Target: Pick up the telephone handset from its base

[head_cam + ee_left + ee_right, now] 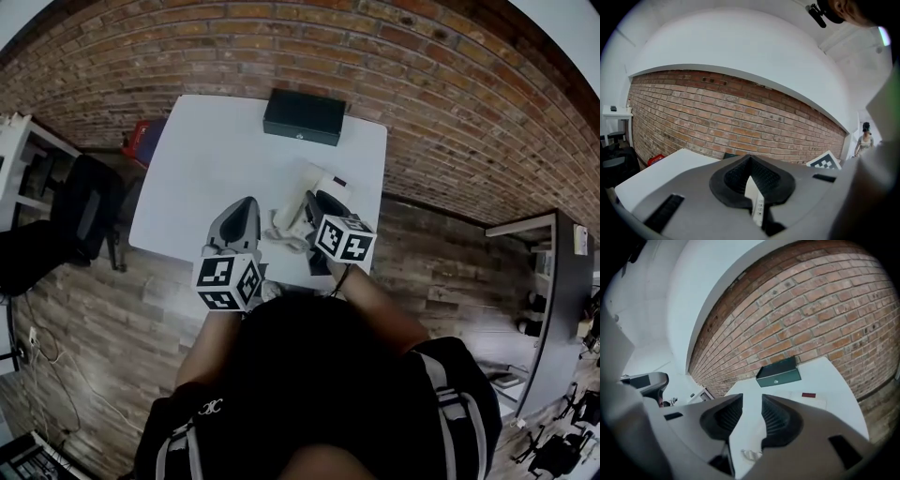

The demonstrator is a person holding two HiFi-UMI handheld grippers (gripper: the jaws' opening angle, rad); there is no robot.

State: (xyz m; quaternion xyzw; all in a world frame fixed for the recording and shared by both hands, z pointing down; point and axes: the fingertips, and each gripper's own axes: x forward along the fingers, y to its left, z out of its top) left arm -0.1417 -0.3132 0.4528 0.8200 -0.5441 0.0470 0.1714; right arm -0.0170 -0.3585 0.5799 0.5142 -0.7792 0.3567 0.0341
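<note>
Toward the left of the white table (202,164), the left gripper (750,164) is tilted up at the brick wall with its jaws pressed together at the tips. A thin white strip with small dots sits in the notch behind them. I cannot tell what it is, but it looks like part of the tool and not the phone. At the table's middle, beyond a dark box (304,116) at the far edge, lies the cream telephone (302,199). As far as the head view shows, the handset (311,187) is resting on its base (283,222). Just to the right, the right gripper (752,416) hovers beside the telephone, jaws parted and holding nothing, with the coiled cord (750,454) below the gap. I judge the task barely begun: approach made, while grasp and lift remain.
</note>
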